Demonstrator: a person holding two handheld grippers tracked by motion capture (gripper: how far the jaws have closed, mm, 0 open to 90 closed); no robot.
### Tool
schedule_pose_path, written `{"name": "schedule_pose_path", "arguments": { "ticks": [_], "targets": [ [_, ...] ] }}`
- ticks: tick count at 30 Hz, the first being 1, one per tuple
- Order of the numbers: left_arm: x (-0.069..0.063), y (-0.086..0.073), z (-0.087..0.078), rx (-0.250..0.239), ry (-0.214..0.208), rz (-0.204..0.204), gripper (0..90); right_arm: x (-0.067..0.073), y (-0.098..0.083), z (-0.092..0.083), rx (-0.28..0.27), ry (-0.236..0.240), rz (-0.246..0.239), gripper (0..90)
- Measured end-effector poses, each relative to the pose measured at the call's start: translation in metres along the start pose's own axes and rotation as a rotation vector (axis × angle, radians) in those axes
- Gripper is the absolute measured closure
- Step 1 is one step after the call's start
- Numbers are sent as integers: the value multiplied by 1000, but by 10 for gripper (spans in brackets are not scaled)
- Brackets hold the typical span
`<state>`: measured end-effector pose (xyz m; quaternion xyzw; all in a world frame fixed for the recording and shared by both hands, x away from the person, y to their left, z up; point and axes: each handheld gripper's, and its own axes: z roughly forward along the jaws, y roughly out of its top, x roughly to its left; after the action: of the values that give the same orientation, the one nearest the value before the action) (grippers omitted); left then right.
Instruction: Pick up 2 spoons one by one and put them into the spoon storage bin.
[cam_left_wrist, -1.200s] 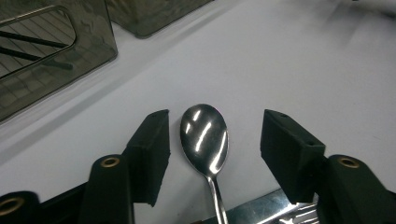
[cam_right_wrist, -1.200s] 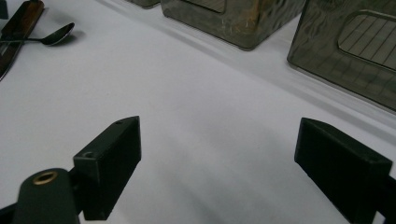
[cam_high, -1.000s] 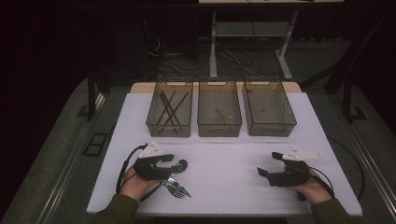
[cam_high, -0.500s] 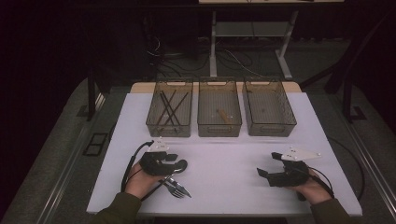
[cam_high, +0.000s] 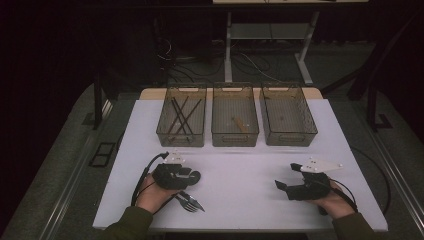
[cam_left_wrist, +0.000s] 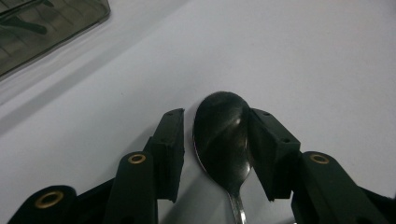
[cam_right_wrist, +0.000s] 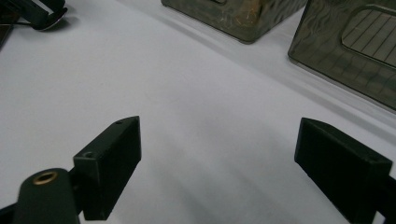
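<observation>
While forks (cam_high: 189, 201) show from above, left tool (cam_left_wrist: 215, 154) frames spoon (cam_left_wrist: 223, 135).

Spoon (cam_left_wrist: 223, 133) bowl btwn hand-held gripper (cam_left_wrist: 217, 140) jaws, touching right one.

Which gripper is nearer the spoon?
Left. The left gripper has the spoon between its jaws, which have just been closing. The right gripper rests open far across the table.
</observation>
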<state>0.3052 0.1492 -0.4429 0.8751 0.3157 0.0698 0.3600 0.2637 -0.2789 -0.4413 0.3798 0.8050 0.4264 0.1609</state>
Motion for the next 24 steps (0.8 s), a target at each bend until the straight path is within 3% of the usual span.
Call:
{"name": "schedule_pose_path", "arguments": {
  "ticks": [16,24],
  "targets": [
    [-8,3,3,38,32,49,567,1,0,1,8,-7,-11,147],
    [-12,7,4,63,33,65,641,1,0,1,11,-9,-17,147]
  ]
}}
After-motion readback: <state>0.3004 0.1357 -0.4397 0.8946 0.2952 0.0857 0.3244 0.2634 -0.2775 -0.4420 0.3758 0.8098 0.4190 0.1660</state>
